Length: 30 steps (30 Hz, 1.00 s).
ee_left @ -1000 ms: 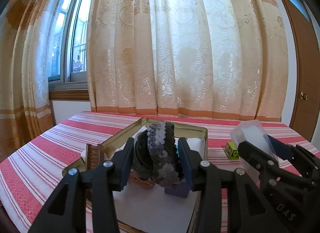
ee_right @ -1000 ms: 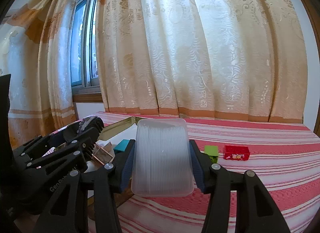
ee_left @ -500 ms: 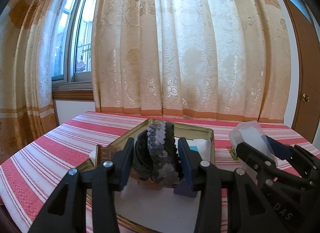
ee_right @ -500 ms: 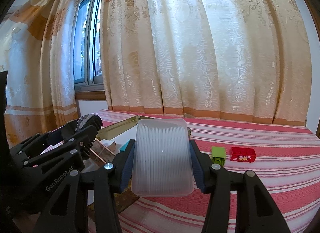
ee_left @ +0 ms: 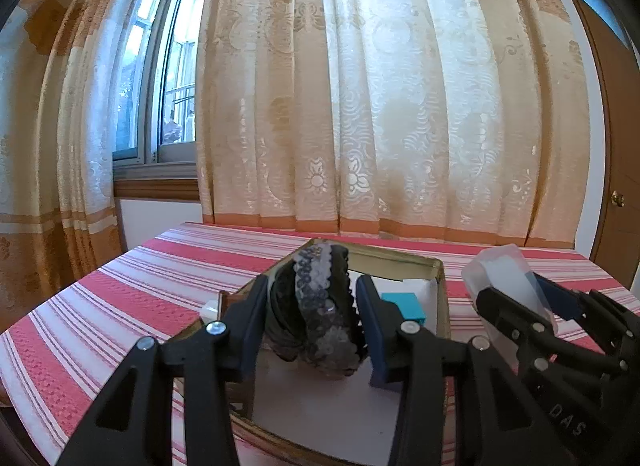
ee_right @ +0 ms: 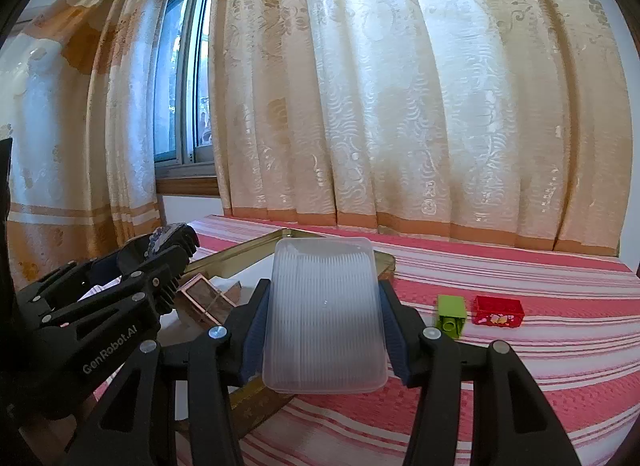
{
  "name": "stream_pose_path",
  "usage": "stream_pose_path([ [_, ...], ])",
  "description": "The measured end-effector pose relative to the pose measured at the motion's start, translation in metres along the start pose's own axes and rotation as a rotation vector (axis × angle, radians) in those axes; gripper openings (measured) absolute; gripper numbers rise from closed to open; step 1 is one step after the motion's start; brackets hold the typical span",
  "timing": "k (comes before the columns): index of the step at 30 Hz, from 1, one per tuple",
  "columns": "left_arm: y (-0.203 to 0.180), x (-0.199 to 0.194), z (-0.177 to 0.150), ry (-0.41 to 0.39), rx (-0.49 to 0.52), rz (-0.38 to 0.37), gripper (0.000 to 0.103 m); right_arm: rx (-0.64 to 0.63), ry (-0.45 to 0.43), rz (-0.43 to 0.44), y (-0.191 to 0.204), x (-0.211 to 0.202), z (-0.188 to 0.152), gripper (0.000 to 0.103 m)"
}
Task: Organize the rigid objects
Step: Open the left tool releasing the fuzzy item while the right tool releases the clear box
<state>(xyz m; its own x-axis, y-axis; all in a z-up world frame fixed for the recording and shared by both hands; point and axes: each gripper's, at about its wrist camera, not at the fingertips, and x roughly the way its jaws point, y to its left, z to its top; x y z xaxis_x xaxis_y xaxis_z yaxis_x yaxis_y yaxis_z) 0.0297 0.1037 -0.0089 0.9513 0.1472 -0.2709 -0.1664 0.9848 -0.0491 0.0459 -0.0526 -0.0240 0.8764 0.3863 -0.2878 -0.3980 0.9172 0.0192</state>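
dark sequined band [ee_left: 320,306]: held above gold tin [ee_left: 440,286] | ribbed translucent lid [ee_right: 325,314]: held upright

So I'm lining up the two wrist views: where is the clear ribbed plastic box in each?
Left wrist view: the clear plastic box sits at right, clamped in the right claw.
Right wrist view: it fills the lower centre, between that claw's fingers.
Shared landmark: the gold tin on the striped cloth.

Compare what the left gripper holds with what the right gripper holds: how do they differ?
The left gripper clamps a dark sequined band, opaque, rounded and scalloped; the right gripper clamps a plastic box, translucent, flat-faced and ribbed. The band hangs over the gold tin; the box stands upright at its edge. Both are pinched between the pads.
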Motion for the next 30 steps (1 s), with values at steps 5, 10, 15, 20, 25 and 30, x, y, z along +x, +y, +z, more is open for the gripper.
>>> stream_pose_path([
  [5, 0.006, 0.002, 0.000, 0.009, 0.003, 0.011, 0.043, 0.001, 0.010, 0.021, 0.004, 0.006, 0.002, 0.054],
  [10, 0.014, 0.008, 0.000, 0.036, -0.005, 0.020, 0.043, -0.013, 0.037, 0.064, 0.015, 0.015, 0.003, 0.054],
  [15, 0.020, 0.011, 0.001, 0.041, 0.000, 0.037, 0.043, -0.031, 0.066, 0.105, 0.027, 0.021, 0.002, 0.054],
  [20, 0.030, 0.027, 0.004, 0.087, 0.014, 0.084, 0.044, -0.048, 0.124, 0.143, 0.039, 0.043, 0.004, 0.054],
  [25, 0.039, 0.037, 0.011, 0.116, 0.039, 0.145, 0.059, -0.082, 0.195, 0.150, 0.045, 0.083, 0.017, 0.058],
  [30, 0.054, 0.028, 0.016, 0.073, -0.010, 0.175, 0.103, -0.028, 0.142, 0.123, 0.028, 0.076, 0.027, 0.083],
])
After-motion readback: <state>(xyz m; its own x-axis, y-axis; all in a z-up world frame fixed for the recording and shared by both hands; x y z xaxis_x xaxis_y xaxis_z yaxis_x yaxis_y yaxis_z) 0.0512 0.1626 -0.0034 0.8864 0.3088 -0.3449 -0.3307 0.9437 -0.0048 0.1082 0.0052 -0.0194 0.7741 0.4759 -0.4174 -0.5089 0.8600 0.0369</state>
